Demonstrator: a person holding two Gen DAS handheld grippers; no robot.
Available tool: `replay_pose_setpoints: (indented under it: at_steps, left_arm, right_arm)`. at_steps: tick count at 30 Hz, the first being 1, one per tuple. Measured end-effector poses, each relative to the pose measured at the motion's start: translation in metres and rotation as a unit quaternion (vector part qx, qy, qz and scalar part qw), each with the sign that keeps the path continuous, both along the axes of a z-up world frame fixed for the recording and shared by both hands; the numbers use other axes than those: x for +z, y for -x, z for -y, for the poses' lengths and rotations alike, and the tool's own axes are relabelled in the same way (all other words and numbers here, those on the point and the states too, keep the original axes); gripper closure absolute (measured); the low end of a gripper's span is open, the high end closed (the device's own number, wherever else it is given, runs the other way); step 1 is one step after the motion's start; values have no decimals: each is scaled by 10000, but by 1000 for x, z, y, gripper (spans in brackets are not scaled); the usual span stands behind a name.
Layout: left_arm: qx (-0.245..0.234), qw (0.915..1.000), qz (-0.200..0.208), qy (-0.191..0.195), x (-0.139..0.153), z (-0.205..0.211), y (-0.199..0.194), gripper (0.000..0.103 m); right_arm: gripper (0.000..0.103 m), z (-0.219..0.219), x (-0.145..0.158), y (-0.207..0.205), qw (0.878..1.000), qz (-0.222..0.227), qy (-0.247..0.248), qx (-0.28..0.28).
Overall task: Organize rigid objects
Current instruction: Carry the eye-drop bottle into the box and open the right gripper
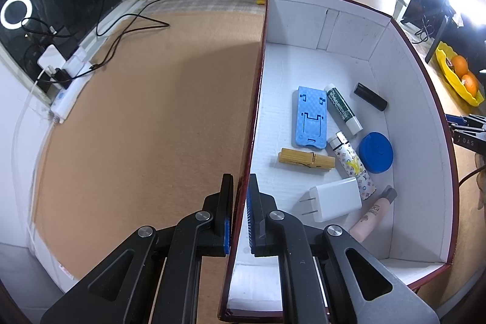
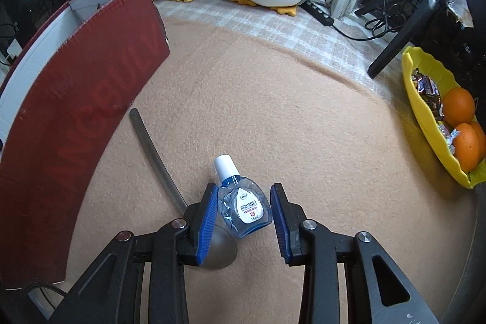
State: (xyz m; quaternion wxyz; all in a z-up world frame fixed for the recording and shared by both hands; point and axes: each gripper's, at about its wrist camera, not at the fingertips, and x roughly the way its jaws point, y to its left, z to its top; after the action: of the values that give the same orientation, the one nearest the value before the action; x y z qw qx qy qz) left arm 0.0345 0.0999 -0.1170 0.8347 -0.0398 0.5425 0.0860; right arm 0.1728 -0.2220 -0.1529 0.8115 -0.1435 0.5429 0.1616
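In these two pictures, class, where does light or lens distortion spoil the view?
Left wrist view: glare burns out the top right corner, a ring light glows at left, and the box walls bow. Right wrist view: glare top right, box side curves.

Left claw (image 1: 241, 196) clamped on box (image 1: 349, 29) wall, charger (image 1: 335, 199) inside

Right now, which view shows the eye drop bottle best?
The right wrist view: the eye drop bottle lies between the right claw's fingers, label and white cap readable. The left wrist view does not show it at all.
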Motion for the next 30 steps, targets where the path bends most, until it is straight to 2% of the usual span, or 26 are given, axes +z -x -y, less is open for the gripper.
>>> replay_pose_setpoints:
  at_steps: [16, 30]
  left_arm:
    - [-35, 9997, 120, 222, 1, -4, 7, 96]
    - [-88, 9989, 210, 401, 0, -7, 15, 96]
  right_arm:
    - [71, -29, 65, 31, 9973, 561, -478, 75]
    - [71, -94, 111, 88, 9895, 838, -932, 726]
